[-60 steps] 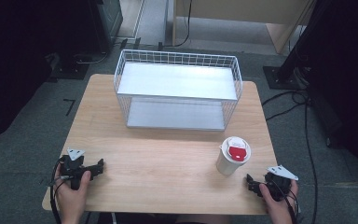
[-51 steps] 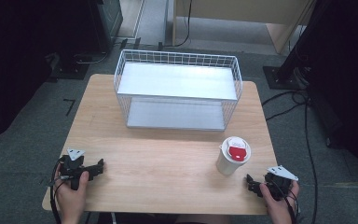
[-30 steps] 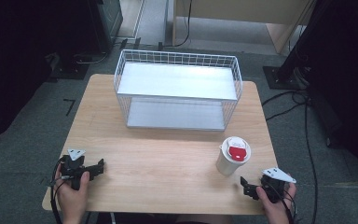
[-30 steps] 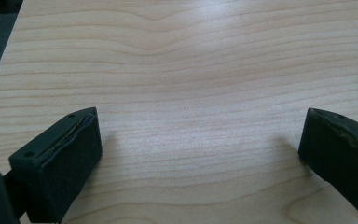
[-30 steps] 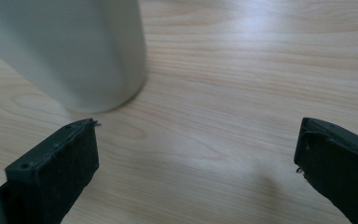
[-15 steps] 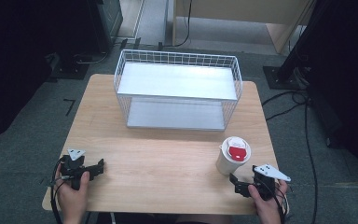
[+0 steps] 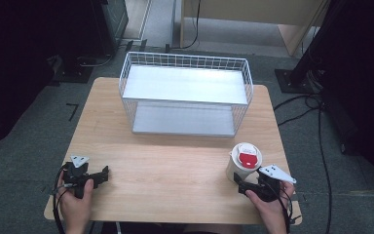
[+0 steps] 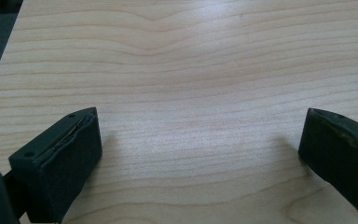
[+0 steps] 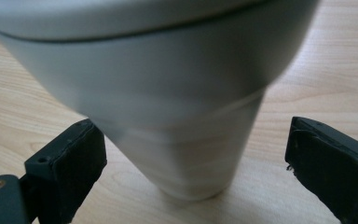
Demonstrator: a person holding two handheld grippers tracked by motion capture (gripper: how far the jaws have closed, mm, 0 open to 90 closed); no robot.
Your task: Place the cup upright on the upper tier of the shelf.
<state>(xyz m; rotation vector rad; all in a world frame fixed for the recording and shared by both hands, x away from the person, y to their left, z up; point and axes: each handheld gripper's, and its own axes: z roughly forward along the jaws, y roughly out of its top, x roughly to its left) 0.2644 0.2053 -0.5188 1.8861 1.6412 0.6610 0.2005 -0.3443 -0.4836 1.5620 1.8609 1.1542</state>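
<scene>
From high up, a white cup [image 7: 242, 163] with a red patch on its lid, no words readable, stands near the right front of the counter [image 7: 175, 165], and the right tool [image 7: 244, 187] is just beside it; a white wire basket [image 7: 185, 97] sits far back. In the left gripper view, the left tool [image 8: 200, 154] is wide apart over bare wood. In the right gripper view, the right tool [image 9: 196, 163] is wide apart with the cup [image 9: 168, 93] between its jaws, not touching.
</scene>
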